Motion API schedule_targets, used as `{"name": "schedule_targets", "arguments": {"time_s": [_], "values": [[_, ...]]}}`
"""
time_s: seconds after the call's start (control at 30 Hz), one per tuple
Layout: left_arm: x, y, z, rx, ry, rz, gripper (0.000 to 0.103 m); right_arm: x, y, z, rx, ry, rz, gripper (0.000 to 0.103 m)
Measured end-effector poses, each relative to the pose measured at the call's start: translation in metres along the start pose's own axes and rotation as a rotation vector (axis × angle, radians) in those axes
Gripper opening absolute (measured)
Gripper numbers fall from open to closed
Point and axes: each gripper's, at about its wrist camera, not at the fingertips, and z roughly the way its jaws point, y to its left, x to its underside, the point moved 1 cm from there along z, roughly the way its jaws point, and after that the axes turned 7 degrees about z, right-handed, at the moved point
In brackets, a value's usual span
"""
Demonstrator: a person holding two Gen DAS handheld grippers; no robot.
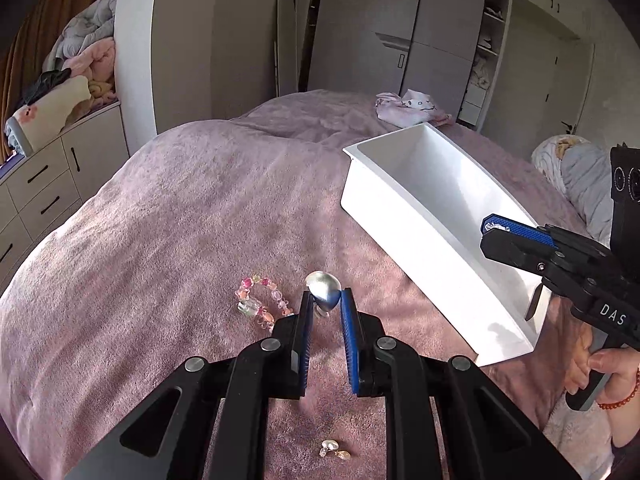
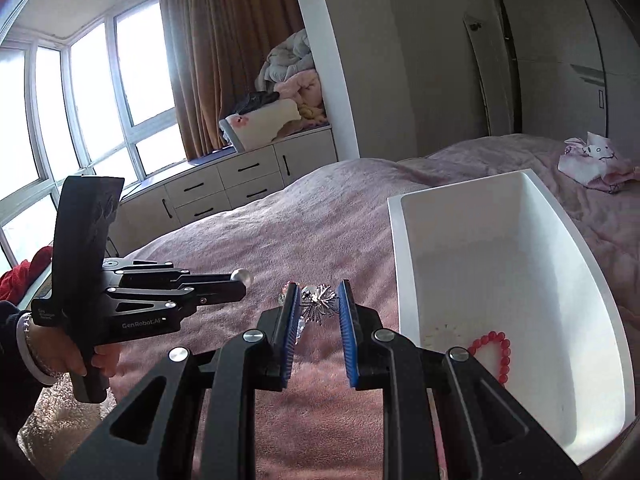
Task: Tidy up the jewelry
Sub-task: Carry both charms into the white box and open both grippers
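Note:
My left gripper (image 1: 325, 299) is shut on a silver pearl-like ornament (image 1: 324, 291), held above the pink bedspread (image 1: 160, 220); it also shows in the right wrist view (image 2: 239, 280). A pink beaded bracelet (image 1: 260, 298) lies on the bed just left of it. Small pearl earrings (image 1: 334, 449) lie under the gripper. My right gripper (image 2: 319, 300) is shut on a silver spiky brooch (image 2: 318, 304), held beside the white box (image 2: 404, 272); in the left wrist view the right gripper (image 1: 490, 230) hovers over the white box (image 1: 404, 232). A red bead bracelet (image 2: 496, 352) lies inside the box.
A white-pink folded cloth (image 1: 410, 108) lies at the far end of the bed. Drawers (image 2: 240, 184) with piled blankets stand along the window wall. Wardrobes (image 1: 440, 40) stand behind the bed. A blue-grey quilt (image 1: 580, 176) lies at the right.

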Motion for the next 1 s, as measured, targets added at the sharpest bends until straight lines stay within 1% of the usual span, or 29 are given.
{"name": "schedule_targets", "arguments": {"time_s": [0.23, 0.47, 0.6, 0.73, 0.8, 0.87, 1.0], "values": [[-0.034, -0.03, -0.007, 0.0, -0.024, 0.08, 0.019, -0.012, -0.01, -0.029, 0.006, -0.071, 0.008, 0.02], [-0.061, -0.055, -0.012, -0.004, -0.044, 0.127, 0.019, -0.028, -0.017, -0.053, -0.002, -0.141, 0.031, 0.02], [-0.079, -0.07, -0.017, -0.008, -0.056, 0.161, 0.019, -0.036, -0.024, -0.071, 0.006, -0.18, 0.046, 0.02], [-0.096, -0.087, -0.02, -0.012, -0.06, 0.197, 0.019, -0.04, -0.033, -0.081, 0.027, -0.198, 0.058, 0.02], [-0.103, -0.096, -0.016, -0.021, -0.045, 0.215, 0.019, -0.041, -0.038, -0.083, 0.057, -0.203, 0.051, 0.02], [-0.11, -0.102, -0.008, -0.026, -0.007, 0.226, 0.019, -0.041, -0.046, -0.085, 0.083, -0.201, 0.052, 0.02], [-0.118, -0.115, 0.011, -0.005, 0.054, 0.227, 0.019, -0.042, -0.065, -0.084, 0.09, -0.169, 0.09, 0.02]]}}
